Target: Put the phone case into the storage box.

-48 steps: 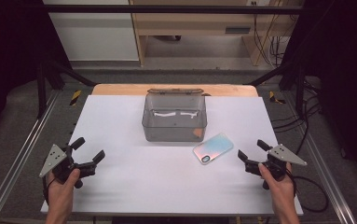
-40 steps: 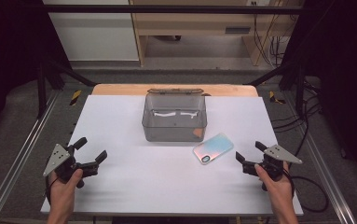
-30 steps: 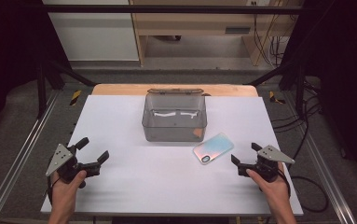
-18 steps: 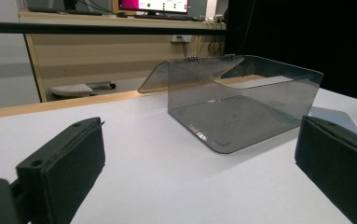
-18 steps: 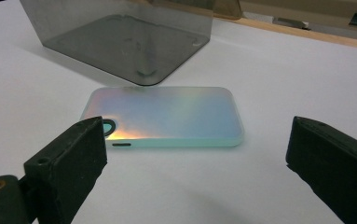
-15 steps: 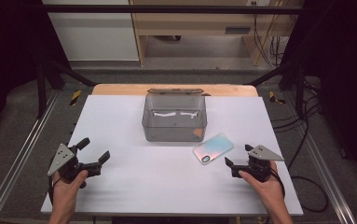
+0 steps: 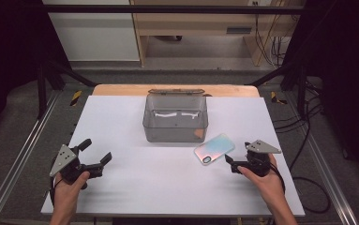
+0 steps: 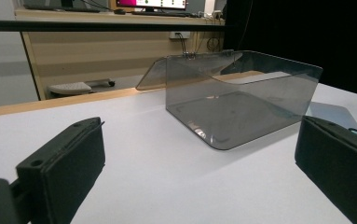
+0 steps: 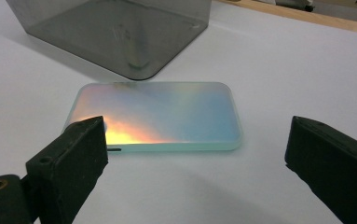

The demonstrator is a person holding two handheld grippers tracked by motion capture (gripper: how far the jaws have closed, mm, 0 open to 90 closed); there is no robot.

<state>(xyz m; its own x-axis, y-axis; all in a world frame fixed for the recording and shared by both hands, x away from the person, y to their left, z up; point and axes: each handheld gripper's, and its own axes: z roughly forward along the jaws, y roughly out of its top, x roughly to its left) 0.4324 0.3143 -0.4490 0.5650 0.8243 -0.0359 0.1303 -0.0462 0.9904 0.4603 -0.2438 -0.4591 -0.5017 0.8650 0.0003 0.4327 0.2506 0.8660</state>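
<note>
A phone [image 7: 214, 148] with an iridescent pastel back lies flat on the white table [image 7: 135, 187], just right of a smoky transparent box [image 7: 175, 119] with its lid tipped back. My right gripper [image 7: 237, 153] is open, its jaws just short of the phone's near right edge. In the right gripper view the phone [image 9: 157, 114] lies a little beyond the spread jaws of the right gripper [image 9: 195, 168], with the box [image 9: 115, 32] behind it. My left gripper [image 7: 96, 151] rests open at the table's front left, holding nothing. The left gripper view faces the box [image 8: 241, 98] from a distance.
A wooden strip [image 7: 121, 89] runs along the table's far edge. Metal frame rails [image 7: 18, 159] flank both sides, and cables [image 7: 303, 136] lie on the floor at the right. A wooden bench [image 7: 191, 18] stands behind.
My right gripper has moved left and slightly forward, from the table's right edge up to the phone. The left gripper has shifted a little rightward. Phone and box have not moved.
</note>
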